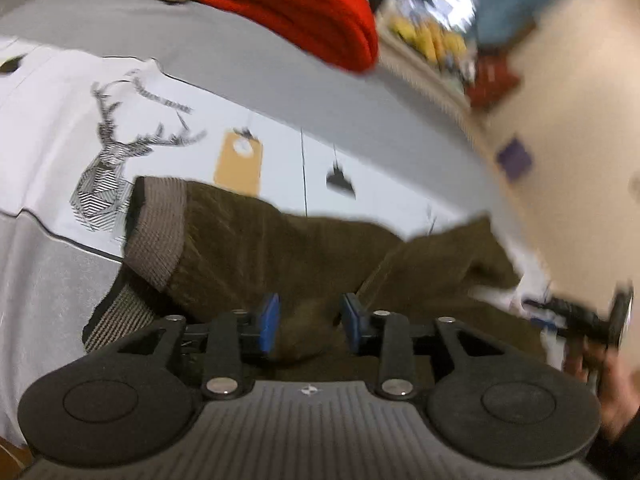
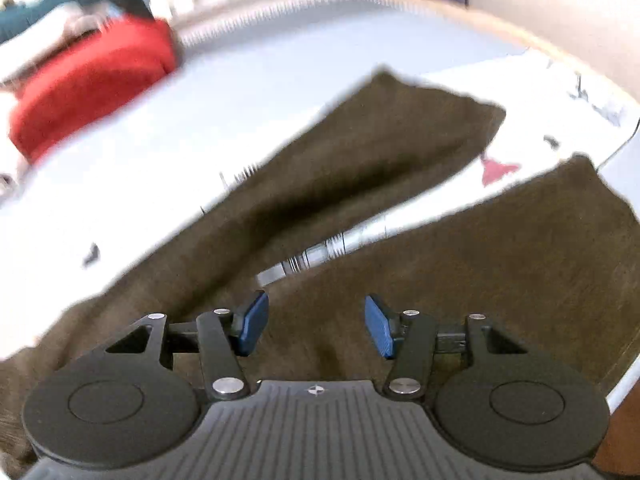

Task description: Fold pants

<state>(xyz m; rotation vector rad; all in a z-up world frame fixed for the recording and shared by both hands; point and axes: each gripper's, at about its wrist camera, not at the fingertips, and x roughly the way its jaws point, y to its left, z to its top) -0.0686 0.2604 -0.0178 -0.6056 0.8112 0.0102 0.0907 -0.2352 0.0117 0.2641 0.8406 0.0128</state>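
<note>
A: Two grippers are hanging over the pants [image 1: 256, 240] right now, both tilting downward at the cloth.

B: What are the fingers doing on the left gripper [image 1: 309, 324]?

A: They are standing apart, released, with nothing pinched; brown cloth is only showing through the gap beneath them. One blue pad [image 1: 269, 320] is sitting clear of the fabric on each side.

B: And the right gripper [image 2: 316, 326]?

A: Its fingers are also standing apart, a little wider, gripping nothing, with the pants lying below.

B: Where are the pants lying?

A: They are spreading over a bed [image 1: 224, 52] with a grey and white cover. In the right wrist view the two legs are splaying apart, one leg [image 2: 360, 160] running up toward the far side, the other [image 2: 540, 248] reaching to the right edge. In the left wrist view a ribbed cuff [image 1: 158, 232] is resting beside a deer print [image 1: 108, 168] on the cover.

B: Anything else nearby?

A: A red folded cloth [image 1: 296, 8] is sitting farther back on the bed, well apart from the pants. The person's hand [image 1: 616, 392] is showing at the right edge of the left wrist view, blurred.
</note>
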